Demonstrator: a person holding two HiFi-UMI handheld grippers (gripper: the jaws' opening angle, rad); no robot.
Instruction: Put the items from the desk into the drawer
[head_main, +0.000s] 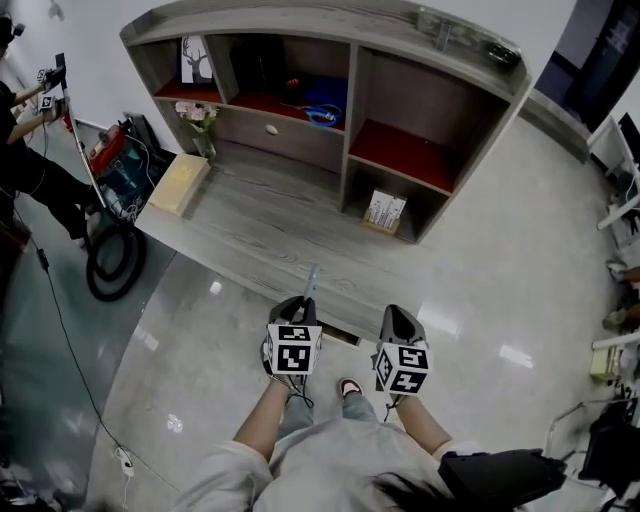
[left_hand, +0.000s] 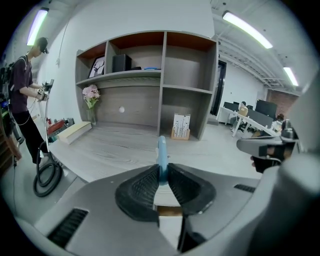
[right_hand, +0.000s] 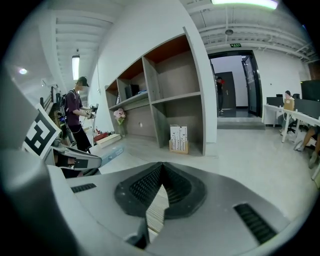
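On the bench (head_main: 260, 240), a box (head_main: 180, 183) lies at the left end, a flower vase (head_main: 200, 125) behind it, and a card stand (head_main: 385, 211) sits in the shelf's (head_main: 351, 110) lower right compartment.

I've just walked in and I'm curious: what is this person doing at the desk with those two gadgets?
A person stands at the desk with a gripper in each hand. The left gripper is shut on a thin blue item, which sticks up from its jaws near the desk's front edge. The right gripper is shut and empty, held beside it. A box, flowers and a card stand sit on the desk.
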